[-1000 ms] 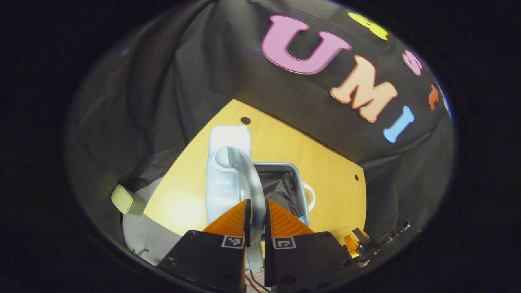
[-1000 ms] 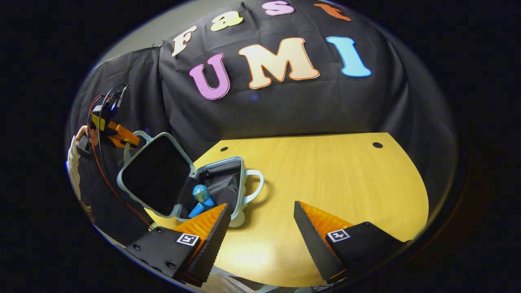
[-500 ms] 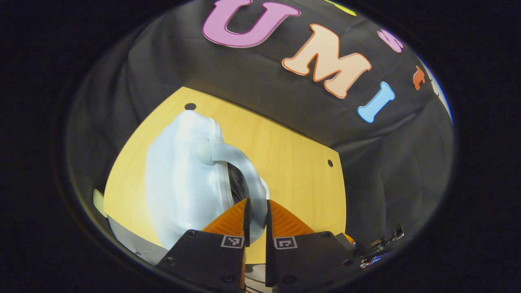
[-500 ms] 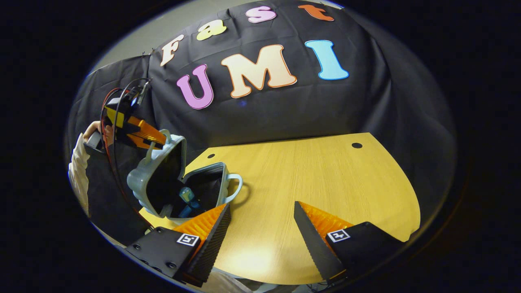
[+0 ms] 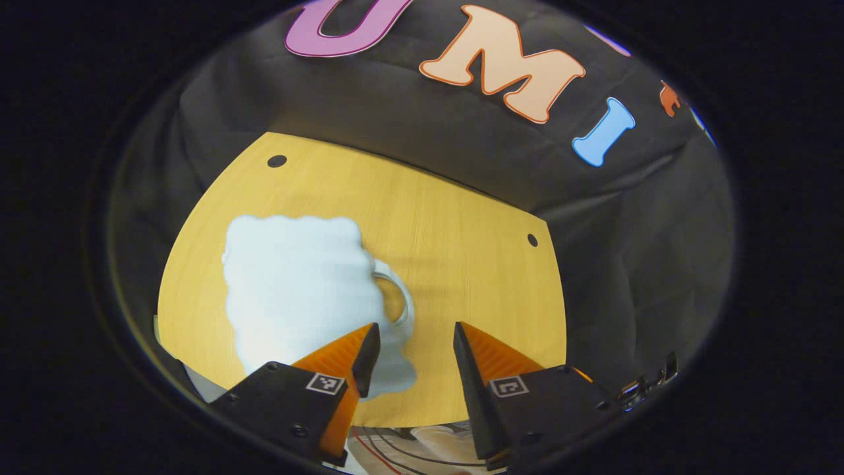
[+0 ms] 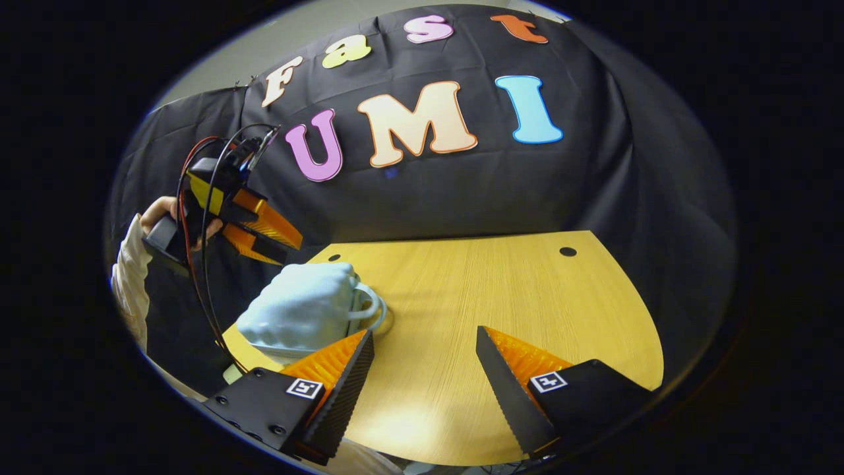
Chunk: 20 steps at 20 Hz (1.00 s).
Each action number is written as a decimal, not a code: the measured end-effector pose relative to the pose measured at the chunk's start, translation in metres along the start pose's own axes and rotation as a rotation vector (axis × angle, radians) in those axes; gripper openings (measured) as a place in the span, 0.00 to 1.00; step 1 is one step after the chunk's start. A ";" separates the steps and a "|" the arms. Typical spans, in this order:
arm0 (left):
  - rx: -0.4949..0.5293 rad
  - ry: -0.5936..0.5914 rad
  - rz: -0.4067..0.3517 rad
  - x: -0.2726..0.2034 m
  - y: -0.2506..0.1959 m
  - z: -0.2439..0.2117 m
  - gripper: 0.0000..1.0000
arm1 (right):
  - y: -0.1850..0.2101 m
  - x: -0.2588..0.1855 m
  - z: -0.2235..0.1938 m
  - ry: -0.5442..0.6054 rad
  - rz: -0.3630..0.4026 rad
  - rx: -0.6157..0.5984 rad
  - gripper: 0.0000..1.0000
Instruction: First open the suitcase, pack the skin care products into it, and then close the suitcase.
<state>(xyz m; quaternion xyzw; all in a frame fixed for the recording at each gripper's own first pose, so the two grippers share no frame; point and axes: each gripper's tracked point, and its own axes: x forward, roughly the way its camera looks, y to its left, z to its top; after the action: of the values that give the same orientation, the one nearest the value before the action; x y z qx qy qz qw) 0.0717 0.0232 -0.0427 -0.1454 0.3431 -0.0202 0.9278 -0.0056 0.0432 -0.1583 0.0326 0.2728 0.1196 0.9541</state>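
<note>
**Suitcase closed on desk, both grippers empty**

Suitcase lies flat near the desk's left edge, lid down on base. Pale blue shell, soft-looking and lumpy in outline, with rounded corners. A loop handle in the same pale material sticks out from the side toward the desk's middle.

Left gripper: fingers spread wide, nothing between them, poised just above the suitcase's near corner and handle. The gripping faces of the fingers are ribbed wedges.

The right gripper view takes in the left gripper from the side: raised over the desk's left edge, fingers angled down toward the suitcase, apart from it. A hand in a white sleeve grips its body from behind; red and black cables loop off it.

Right gripper: fingers wide apart, empty, hanging over the desk's near edge, well apart from the suitcase. Finger faces finely serrated.

Desk is light wood grain, curved outline, with small round holes near its far edge. From the side the seam between lid and base looks closed, though glare on the shell makes that hard to confirm.
</note>
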 end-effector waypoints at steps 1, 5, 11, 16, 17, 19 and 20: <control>0.002 -0.013 0.010 -0.001 0.000 -0.001 0.67 | 0.000 -0.001 0.005 -0.012 0.000 -0.004 0.98; 0.037 -0.091 0.030 -0.017 -0.006 -0.006 0.81 | -0.001 -0.002 0.021 -0.046 -0.003 0.002 0.98; 0.181 -0.188 0.074 -0.032 -0.028 -0.023 0.97 | -0.001 -0.011 0.041 -0.084 -0.018 0.010 0.98; 0.264 -0.121 -0.013 -0.026 -0.062 -0.064 0.96 | -0.001 -0.019 0.058 -0.129 -0.051 -0.028 0.98; 0.260 -0.110 -0.036 -0.023 -0.067 -0.067 0.97 | -0.001 -0.021 0.059 -0.133 -0.056 -0.038 0.98; 0.267 -0.108 -0.035 -0.023 -0.066 -0.064 0.97 | 0.003 -0.025 0.059 -0.134 -0.060 -0.044 0.98; 0.275 -0.110 -0.032 -0.025 -0.065 -0.063 0.97 | 0.004 -0.026 0.059 -0.136 -0.065 -0.039 0.98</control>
<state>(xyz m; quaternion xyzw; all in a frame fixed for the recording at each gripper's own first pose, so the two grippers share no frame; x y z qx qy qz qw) 0.0161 -0.0517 -0.0546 -0.0232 0.2833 -0.0739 0.9559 0.0031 0.0412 -0.0945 0.0130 0.2059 0.0914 0.9742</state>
